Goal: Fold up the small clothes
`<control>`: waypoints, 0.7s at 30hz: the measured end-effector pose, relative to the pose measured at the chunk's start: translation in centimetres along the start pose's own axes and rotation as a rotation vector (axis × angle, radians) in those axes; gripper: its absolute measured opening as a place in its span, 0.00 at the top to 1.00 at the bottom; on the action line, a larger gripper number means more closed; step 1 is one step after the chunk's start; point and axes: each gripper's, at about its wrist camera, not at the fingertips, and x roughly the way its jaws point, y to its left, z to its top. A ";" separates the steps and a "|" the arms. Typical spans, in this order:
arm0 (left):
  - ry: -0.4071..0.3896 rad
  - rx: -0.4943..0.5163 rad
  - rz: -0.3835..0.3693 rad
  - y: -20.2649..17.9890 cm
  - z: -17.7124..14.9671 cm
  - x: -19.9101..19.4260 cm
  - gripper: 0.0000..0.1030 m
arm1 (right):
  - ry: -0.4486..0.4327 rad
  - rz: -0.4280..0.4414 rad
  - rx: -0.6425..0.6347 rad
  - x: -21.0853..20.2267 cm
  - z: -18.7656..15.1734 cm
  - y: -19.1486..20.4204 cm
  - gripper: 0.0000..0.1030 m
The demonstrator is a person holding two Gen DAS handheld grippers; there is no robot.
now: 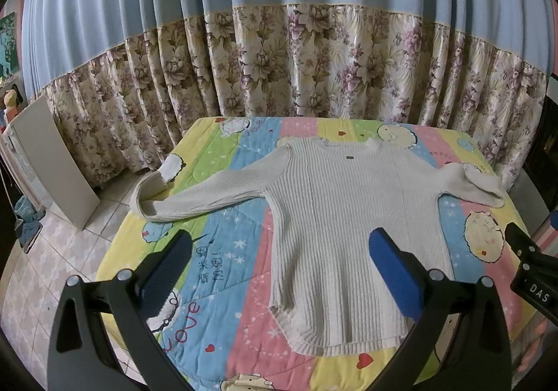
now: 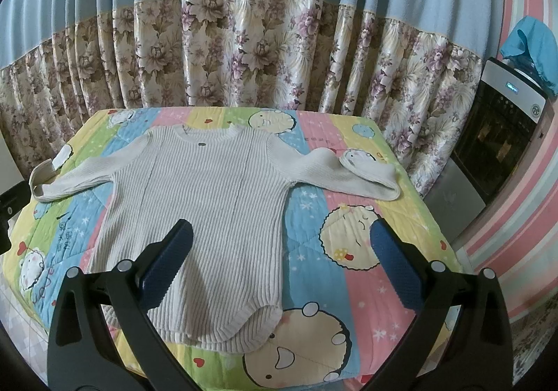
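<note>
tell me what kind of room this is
Most likely a room in a home, perhaps a bedroom: a cartoon-print quilt spread under a white ribbed sweater, floor-length flowered curtains behind, and a tiled floor.

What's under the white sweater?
The sweater lies flat on a colourful cartoon quilt, whose stripes and round faces show all around it. The quilt's pictures right beneath the sweater are covered, so they cannot be seen.

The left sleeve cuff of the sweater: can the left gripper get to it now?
Probably yes. The left gripper is open and holds nothing, and the cuff lies uncovered at the quilt's left edge, with nothing between them.
</note>
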 end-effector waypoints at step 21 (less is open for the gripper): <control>0.004 0.003 -0.004 0.1 -0.3 0.1 0.02 | 0.003 -0.002 -0.001 0.3 0.0 0.0 0.03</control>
